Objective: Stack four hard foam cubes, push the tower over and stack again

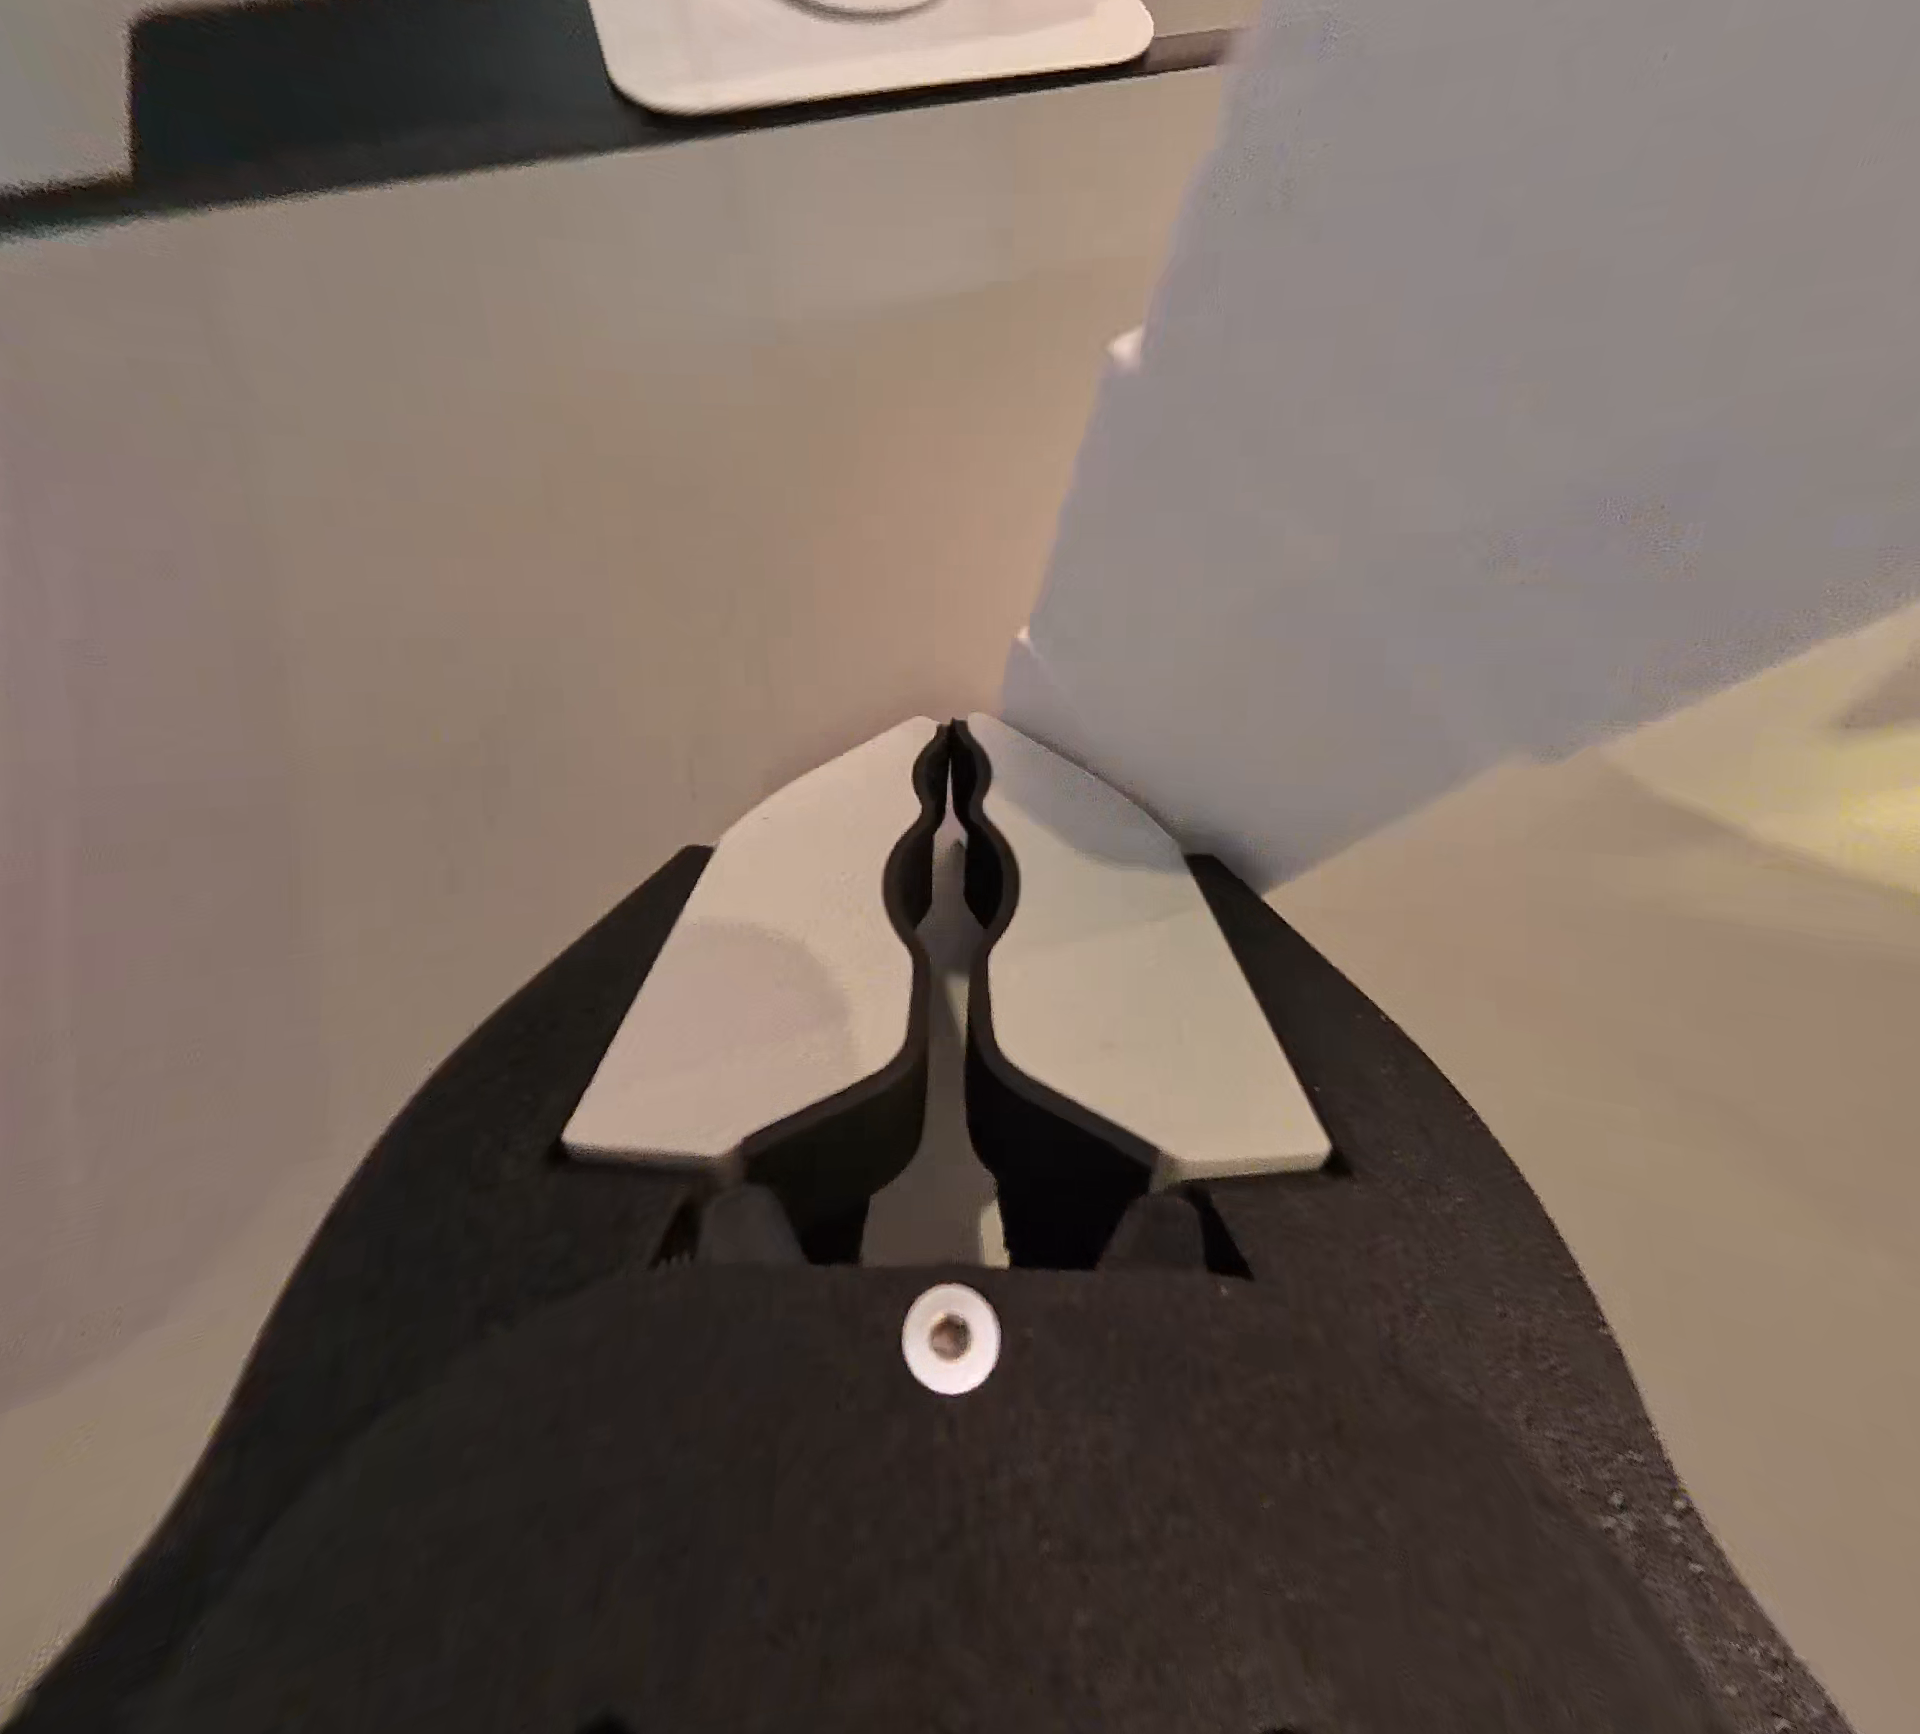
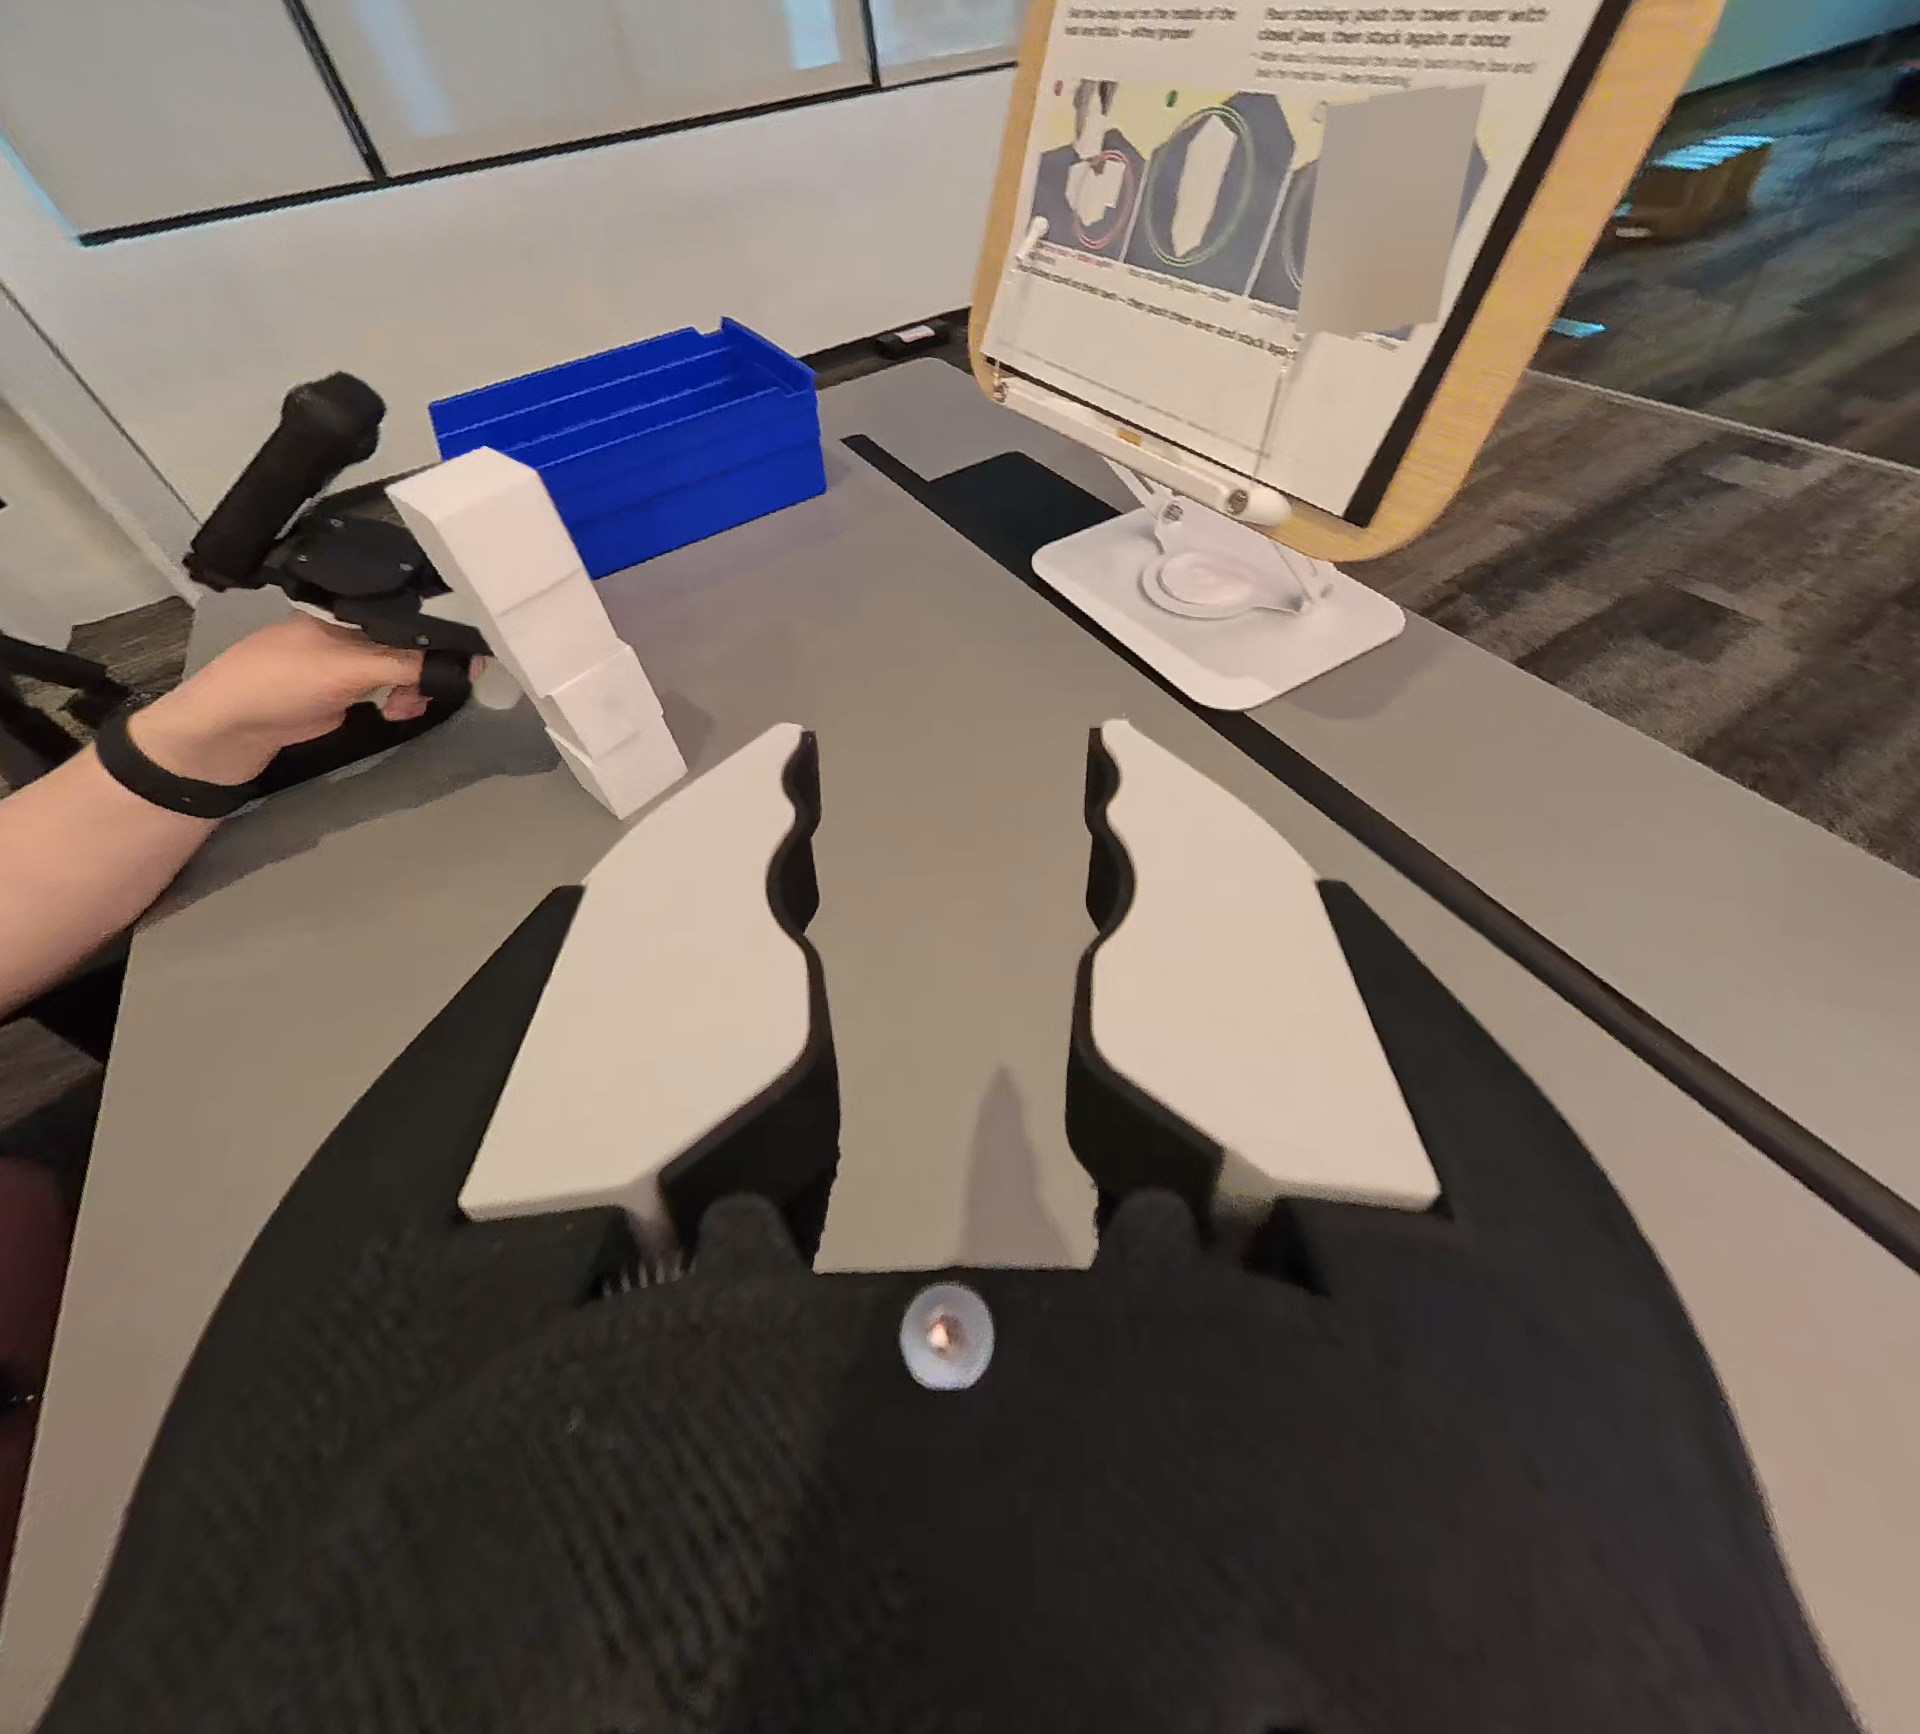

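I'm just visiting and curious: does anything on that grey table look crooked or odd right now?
Yes. The stack of four white foam cubes leans steeply, its cubes stepped out of line and its base lifting off the grey table. The shut left gripper is against it. The open right gripper is apart.

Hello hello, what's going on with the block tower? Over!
Left gripper shut, pushing tower. Right gripper open, empty. Four-block tower tipping over. Table clear in its path.

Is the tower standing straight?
No, the tower of four cubes tilts, with the shut left gripper at its side.
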A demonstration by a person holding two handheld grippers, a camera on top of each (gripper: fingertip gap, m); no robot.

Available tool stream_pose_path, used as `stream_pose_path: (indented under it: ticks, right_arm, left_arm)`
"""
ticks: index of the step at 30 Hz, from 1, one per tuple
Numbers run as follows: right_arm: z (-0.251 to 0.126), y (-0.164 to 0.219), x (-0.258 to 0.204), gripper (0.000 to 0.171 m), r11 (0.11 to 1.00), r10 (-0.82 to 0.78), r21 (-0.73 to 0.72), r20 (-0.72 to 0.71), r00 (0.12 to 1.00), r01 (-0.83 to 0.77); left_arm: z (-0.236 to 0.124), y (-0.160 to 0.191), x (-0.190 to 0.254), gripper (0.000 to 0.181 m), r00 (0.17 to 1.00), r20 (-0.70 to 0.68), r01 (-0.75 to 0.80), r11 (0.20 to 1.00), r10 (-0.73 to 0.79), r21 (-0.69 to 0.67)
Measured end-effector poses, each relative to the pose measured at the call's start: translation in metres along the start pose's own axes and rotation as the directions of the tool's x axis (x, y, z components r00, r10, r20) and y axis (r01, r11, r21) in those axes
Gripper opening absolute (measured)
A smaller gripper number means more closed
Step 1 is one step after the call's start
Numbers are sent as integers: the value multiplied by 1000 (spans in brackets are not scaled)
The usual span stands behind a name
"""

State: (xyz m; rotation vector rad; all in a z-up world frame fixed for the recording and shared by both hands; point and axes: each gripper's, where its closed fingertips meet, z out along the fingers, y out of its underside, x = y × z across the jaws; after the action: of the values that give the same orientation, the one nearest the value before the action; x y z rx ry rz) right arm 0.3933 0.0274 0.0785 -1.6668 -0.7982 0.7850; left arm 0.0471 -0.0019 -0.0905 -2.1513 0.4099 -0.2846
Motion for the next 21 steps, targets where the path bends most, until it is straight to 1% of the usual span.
stream_pose_path:
  ticks: [2, 4, 8, 11, 12, 14, 15, 17, 19, 20, 21]
  right_arm:
    - [-4, -1, -3, 50, 1000, 8, -10, -5, 1000, -8]
    - [-4, -1, -5, 50, 1000, 4, -20, -9, 1000, -4]
    - [1, 2, -9, 50, 999, -20, -40, -6, 1000, 20]
    - [2, 16, -5, 56, 996, -17, -88, -17, 1000, 15]
    - [1, 23, -3, 58, 994, -15, -108, -22, 1000, 12]
    - [-2, 33, 5, 64, 990, -11, -138, -41, 999, 6]
    - [-4, 36, 9, 66, 990, -10, -144, -50, 999, 3]
    - [-7, 37, 13, 67, 992, -3, -126, -51, 999, -3]
    - [-9, 33, 10, 70, 996, 5, -90, -30, 1000, -8]
    - [-10, 31, 7, 71, 997, 2, -79, -19, 1000, -4]
    - [-12, 30, 4, 73, 997, -10, -73, -12, 1000, 9]
  left_arm:
    - [2, -16, 9, 0, 997, 42, -71, 997, 71, 1]
    - [5, -32, 26, 0, 990, 50, -136, 991, 135, 4]
    - [15, -50, 62, 0, 973, -3, -229, 973, 229, 15]
    - [20, -55, 61, 0, 967, 0, -254, 966, 254, 48]
    - [20, -56, 59, 6, 970, -17, -240, 968, 242, 72]
    - [18, -56, 56, 18, 979, -111, -156, 978, 172, 140]
    - [15, -57, 59, 24, 971, -193, -102, 977, 139, 188]
    - [5, -61, 70, 45, 917, -390, 32, 960, 82, 278]
    - [-7, -60, 84, 61, 806, -591, 143, 958, 32, 247]
    - [-11, -58, 86, 66, 763, -646, 164, 962, 17, 219]
    - [-10, -56, 81, 70, 759, -651, 160, 966, 10, 202]
